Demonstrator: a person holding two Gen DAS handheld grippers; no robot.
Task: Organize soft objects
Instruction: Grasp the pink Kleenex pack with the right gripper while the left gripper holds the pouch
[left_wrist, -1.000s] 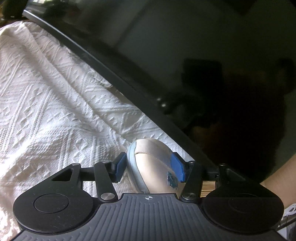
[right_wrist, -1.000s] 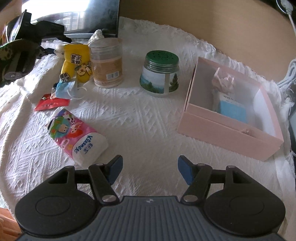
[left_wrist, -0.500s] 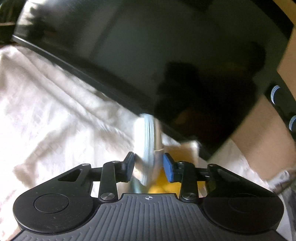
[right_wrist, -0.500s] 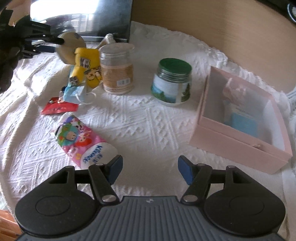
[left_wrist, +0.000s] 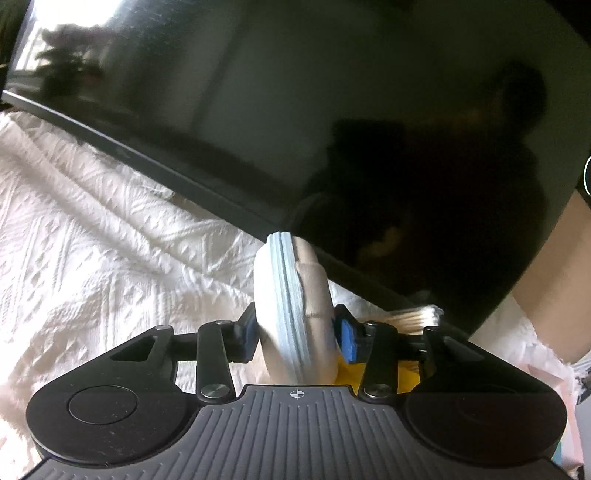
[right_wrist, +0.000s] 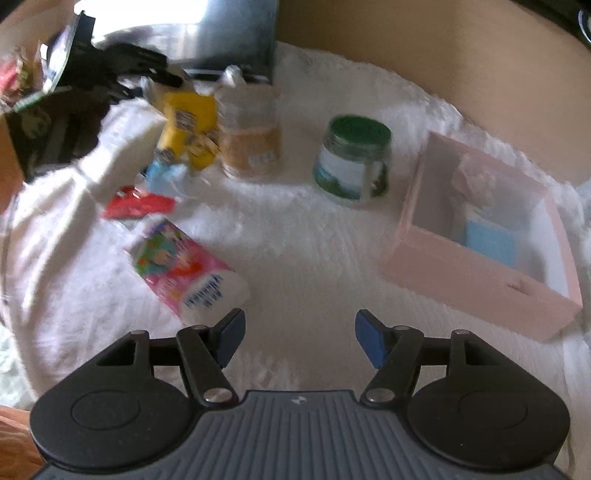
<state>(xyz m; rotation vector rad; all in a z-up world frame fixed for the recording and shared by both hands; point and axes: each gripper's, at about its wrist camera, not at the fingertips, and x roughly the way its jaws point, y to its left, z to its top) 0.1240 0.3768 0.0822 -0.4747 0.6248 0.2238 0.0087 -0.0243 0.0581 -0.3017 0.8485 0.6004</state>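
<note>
My left gripper (left_wrist: 297, 332) is shut on a round beige-and-pale-blue soft pad (left_wrist: 291, 306), held on edge above the white cloth in front of a dark screen. In the right wrist view the left gripper (right_wrist: 122, 74) hovers at the far left over a yellow plush toy (right_wrist: 190, 127). My right gripper (right_wrist: 299, 334) is open and empty above the cloth. A pink tissue pack (right_wrist: 184, 269) lies just left of it. A pink open box (right_wrist: 480, 236) with a blue item and a pink item inside stands at the right.
A clear jar (right_wrist: 251, 136) and a green-lidded jar (right_wrist: 352, 162) stand mid-table. A blue face mask (right_wrist: 162, 179) and a red packet (right_wrist: 138, 203) lie near the plush. A black monitor (left_wrist: 295, 110) lines the back. Cotton swabs (left_wrist: 410, 317) show behind the left gripper.
My left gripper has lifted the soft pad off the cloth and turned it on edge, swinging right along the screen. My right gripper has drifted slightly, still open.
</note>
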